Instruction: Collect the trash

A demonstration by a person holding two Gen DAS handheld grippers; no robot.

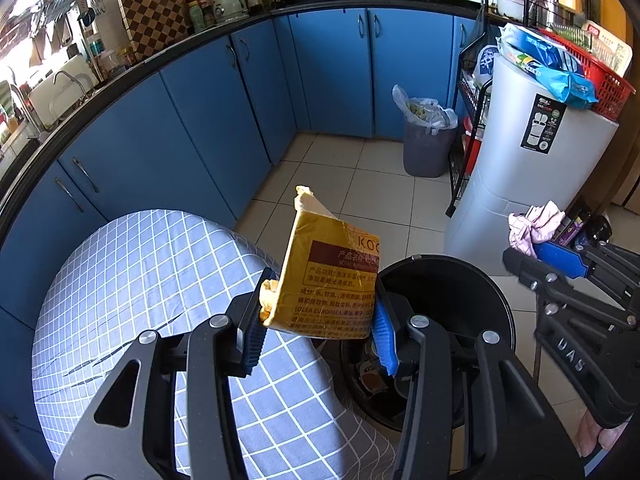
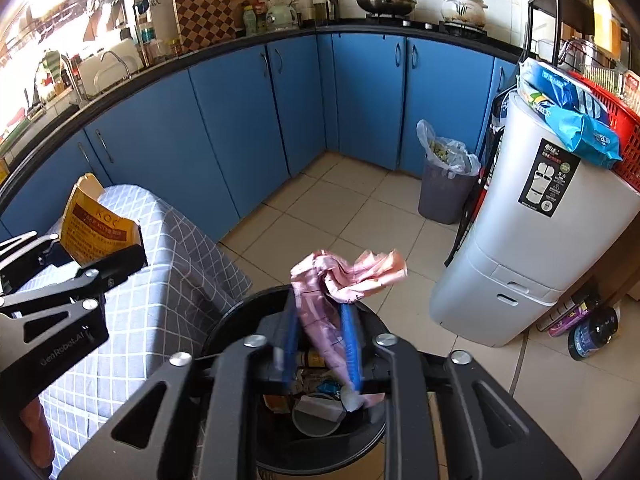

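My left gripper (image 1: 322, 292) is shut on a crumpled yellow carton (image 1: 328, 256), held upright at the edge of the checked tablecloth (image 1: 140, 280), just left of a black bin (image 1: 480, 276). In the right wrist view the same carton (image 2: 96, 224) shows at the left. My right gripper (image 2: 318, 308) hovers over the black bin's rim (image 2: 240, 312). A crumpled pink wrapper (image 2: 344, 272) hangs between its blue pads, draped along the right pad (image 2: 350, 340), and the jaws stand apart. Several bits of trash lie inside the bin.
A grey bin with a plastic liner (image 1: 426, 140) stands in the far corner by the blue cabinets (image 1: 200, 120). A tall white appliance (image 1: 532, 184) with a red basket on top is at the right, with bottles (image 2: 592, 324) on the tiled floor beside it.
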